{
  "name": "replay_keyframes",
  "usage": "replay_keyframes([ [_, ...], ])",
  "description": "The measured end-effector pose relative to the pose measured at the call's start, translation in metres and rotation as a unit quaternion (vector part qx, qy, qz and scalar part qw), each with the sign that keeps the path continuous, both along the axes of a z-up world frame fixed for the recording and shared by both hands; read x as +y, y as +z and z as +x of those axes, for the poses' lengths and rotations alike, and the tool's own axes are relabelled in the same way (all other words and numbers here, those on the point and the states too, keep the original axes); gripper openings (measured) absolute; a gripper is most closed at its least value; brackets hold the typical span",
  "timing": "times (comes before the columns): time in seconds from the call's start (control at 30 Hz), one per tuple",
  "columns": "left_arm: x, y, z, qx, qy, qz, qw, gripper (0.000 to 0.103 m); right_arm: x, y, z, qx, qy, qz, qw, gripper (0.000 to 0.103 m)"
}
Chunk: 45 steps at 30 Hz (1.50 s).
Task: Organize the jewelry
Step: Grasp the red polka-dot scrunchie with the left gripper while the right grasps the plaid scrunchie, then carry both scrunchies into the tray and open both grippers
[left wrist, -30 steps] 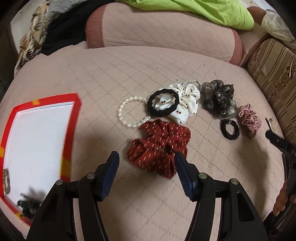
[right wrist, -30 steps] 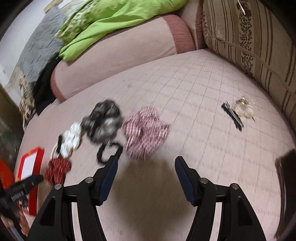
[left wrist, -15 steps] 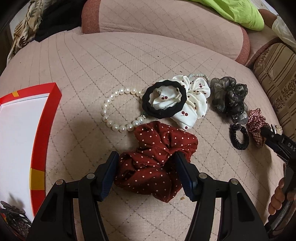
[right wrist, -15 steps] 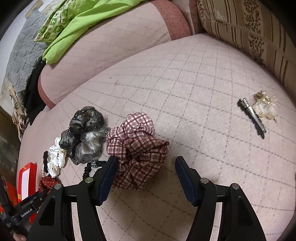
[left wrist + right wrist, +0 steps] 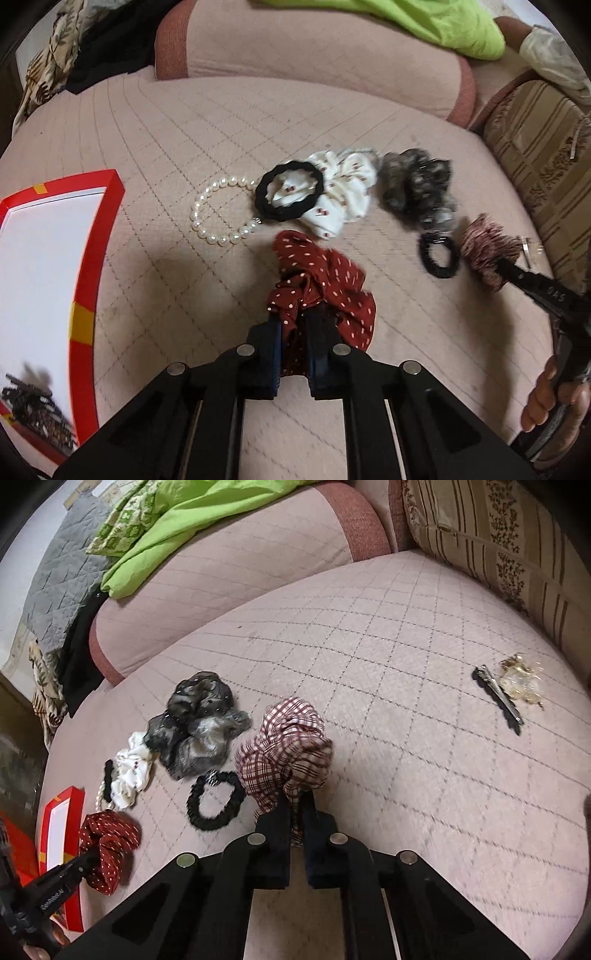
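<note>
Both tongs are mid-pickup: the left gripper (image 5: pixel 293 354) is clenched on the red scrunchie (image 5: pixel 321 284), the right gripper (image 5: pixel 295 834) on the plaid scrunchie (image 5: pixel 286 749). Next probably comes lifting each toward the red box (image 5: pixel 92 258), left of the left gripper.

Matt dotted cloth is seen on the red scrunchie (image 5: pixel 325 291), checked cloth on the plaid scrunchie (image 5: pixel 286 749). Glossy beads form the pearl bracelet (image 5: pixel 218 214); the quilted sofa cover (image 5: pixel 388 657) looks soft.
</note>
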<state>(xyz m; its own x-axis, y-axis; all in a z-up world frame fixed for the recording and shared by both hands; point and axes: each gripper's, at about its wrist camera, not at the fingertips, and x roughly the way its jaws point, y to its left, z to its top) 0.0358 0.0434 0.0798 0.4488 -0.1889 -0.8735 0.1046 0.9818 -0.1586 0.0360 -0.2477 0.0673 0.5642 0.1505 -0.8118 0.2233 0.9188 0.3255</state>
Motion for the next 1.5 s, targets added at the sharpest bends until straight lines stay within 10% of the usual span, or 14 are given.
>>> replay_keyframes([
  [0.57, 0.013, 0.08, -0.098, -0.089, -0.002, -0.01, 0.9959, 0.01, 0.049, 0.06, -0.088, -0.057, 0.055, 0.025, 0.997, 0.005],
  [1.5, 0.156, 0.098, -0.143, -0.116, 0.143, -0.036, 0.9823, 0.01, 0.231, 0.106, -0.114, -0.08, 0.241, -0.019, 0.967, 0.005],
])
